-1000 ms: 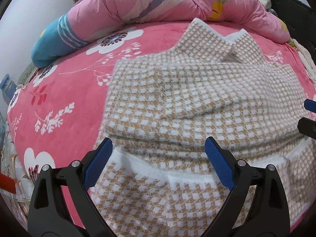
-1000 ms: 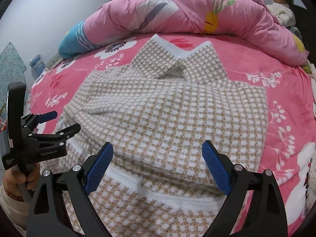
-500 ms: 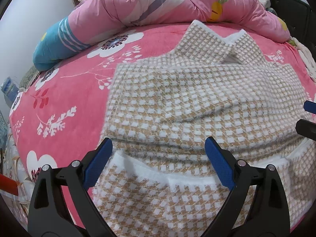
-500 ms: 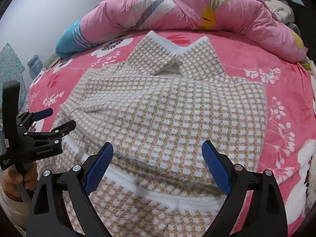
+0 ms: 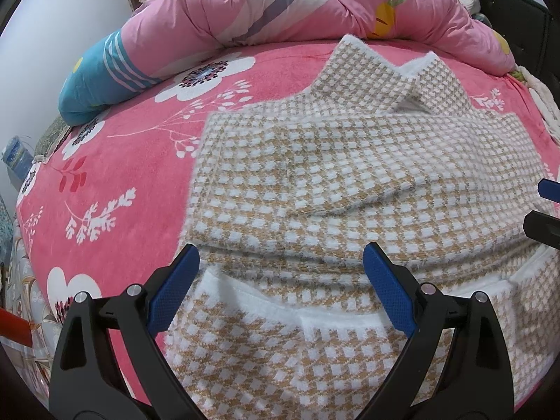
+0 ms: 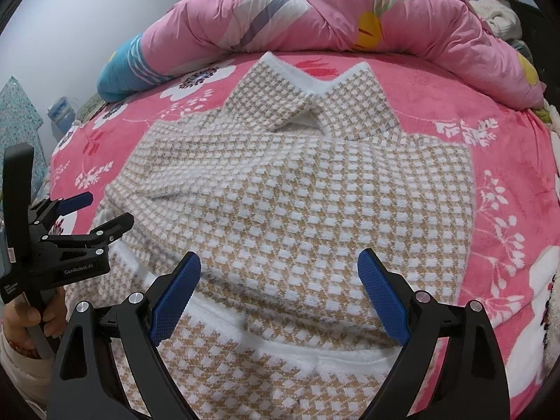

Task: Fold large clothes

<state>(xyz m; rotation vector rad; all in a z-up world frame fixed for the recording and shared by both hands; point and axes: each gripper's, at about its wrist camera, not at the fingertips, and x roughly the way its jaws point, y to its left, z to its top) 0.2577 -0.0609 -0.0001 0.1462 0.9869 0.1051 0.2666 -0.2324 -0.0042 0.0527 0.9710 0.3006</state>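
A tan-and-white houndstooth knit garment (image 5: pixel 350 182) (image 6: pixel 301 189) lies on the pink floral bed, collar at the far end and both sides folded inward over the body. Its white-trimmed hem band (image 5: pixel 290 311) (image 6: pixel 304 350) crosses near the fingers. My left gripper (image 5: pixel 281 273) hovers open over the garment's near left part, holding nothing. My right gripper (image 6: pixel 278 280) is open above the near middle, also with nothing between its blue pads. The left gripper (image 6: pixel 91 217) shows at the left edge of the right wrist view, held by a hand (image 6: pixel 31 318).
A pink quilt (image 5: pixel 315 3) (image 6: pixel 332 10) with a blue end is heaped along the far side of the bed. The pink floral blanket (image 5: pixel 115 182) (image 6: pixel 507 210) spreads left and right of the garment. A person (image 6: pixel 497 3) sits at the far right corner.
Both grippers have drifted slightly forward over the garment, staying open. The garment lies as before.
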